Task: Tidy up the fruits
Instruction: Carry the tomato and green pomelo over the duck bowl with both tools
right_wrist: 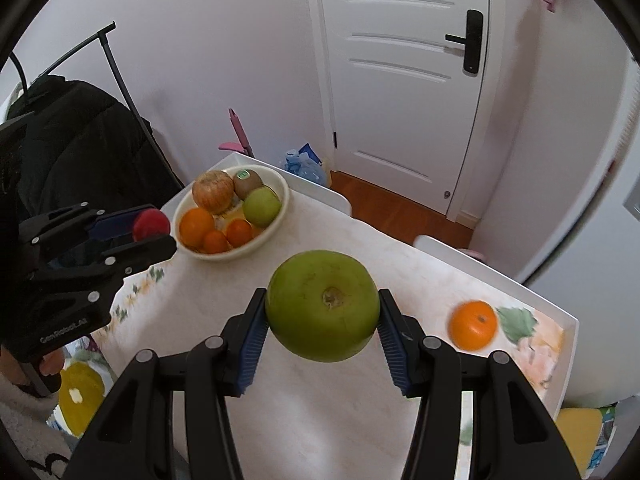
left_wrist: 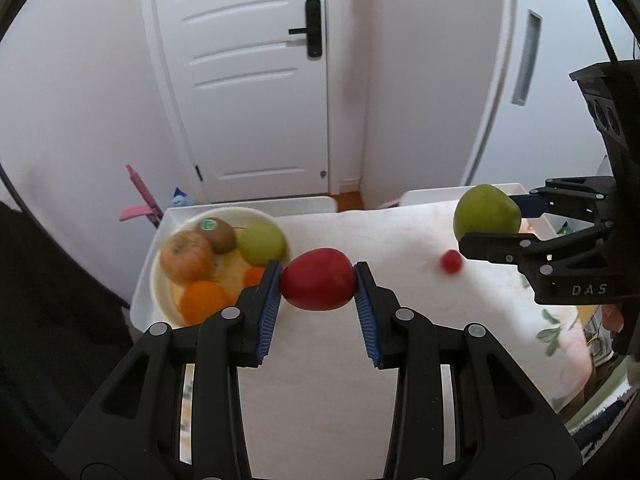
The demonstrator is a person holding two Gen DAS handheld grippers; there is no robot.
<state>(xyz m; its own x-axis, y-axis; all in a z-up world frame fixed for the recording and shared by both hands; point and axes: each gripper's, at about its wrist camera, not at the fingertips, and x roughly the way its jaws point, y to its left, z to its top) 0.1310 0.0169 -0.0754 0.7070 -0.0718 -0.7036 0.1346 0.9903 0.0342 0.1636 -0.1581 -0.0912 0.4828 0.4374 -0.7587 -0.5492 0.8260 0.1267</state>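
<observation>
White table [left_wrist: 320,360]: tongs [left_wrist: 317,280] grip what looks like a tomato [left_wrist: 318,279].

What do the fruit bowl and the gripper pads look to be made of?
Bowl: glossy cream ceramic or hard plastic, judging by its smooth, shiny rim; which one is unclear.
Left gripper pads: blue, finely ribbed, matte, likely rubber or soft plastic, pressed on the red fruit.

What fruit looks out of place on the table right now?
Two stray pieces lie loose on the table outside the bowl: an orange near its right edge, and a small red fruit in the middle.
</observation>
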